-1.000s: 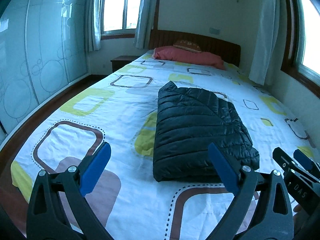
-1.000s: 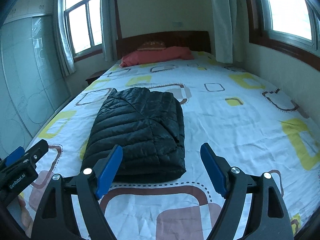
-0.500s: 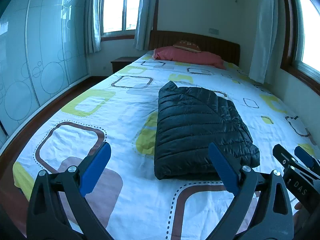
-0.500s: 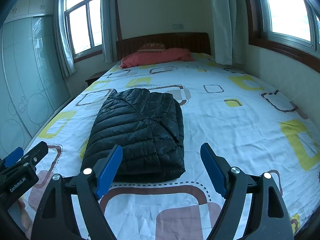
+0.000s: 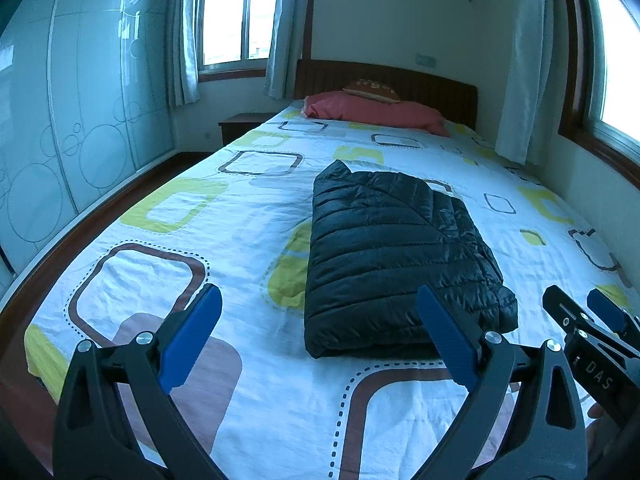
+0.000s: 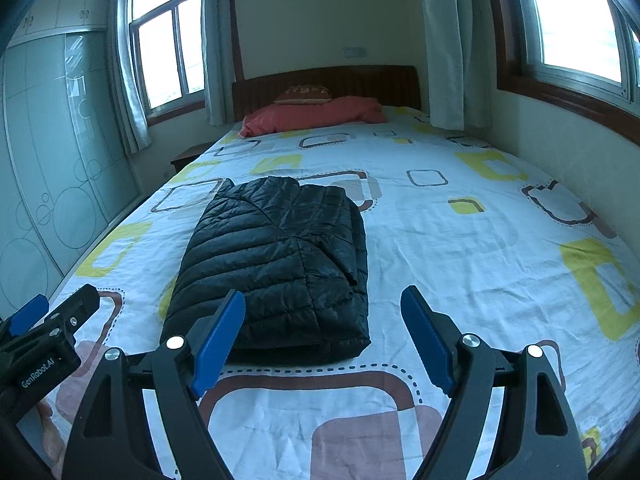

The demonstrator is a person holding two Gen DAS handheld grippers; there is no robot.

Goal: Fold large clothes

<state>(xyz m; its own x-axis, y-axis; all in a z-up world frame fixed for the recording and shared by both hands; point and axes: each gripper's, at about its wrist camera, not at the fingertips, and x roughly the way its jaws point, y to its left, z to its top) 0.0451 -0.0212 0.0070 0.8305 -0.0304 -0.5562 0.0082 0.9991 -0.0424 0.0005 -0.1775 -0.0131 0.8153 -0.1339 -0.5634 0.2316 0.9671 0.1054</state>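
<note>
A black quilted puffer jacket (image 5: 396,256) lies folded into a neat rectangle on the patterned bed sheet (image 5: 168,264). It shows in the right wrist view too, as jacket (image 6: 280,264) in the middle of the bed. My left gripper (image 5: 320,328) hovers open near the foot of the bed, short of the jacket's near edge, nothing between its blue pads. My right gripper (image 6: 324,332) is open as well, just in front of the jacket's near right corner and apart from it. Each gripper appears at the edge of the other's view.
A pink pillow (image 5: 376,114) and a brown cushion (image 6: 304,94) lie by the wooden headboard (image 6: 328,80). Glass wardrobe doors (image 5: 60,128) run along the left, a nightstand (image 5: 240,124) stands in the far left corner, curtained windows sit behind and right.
</note>
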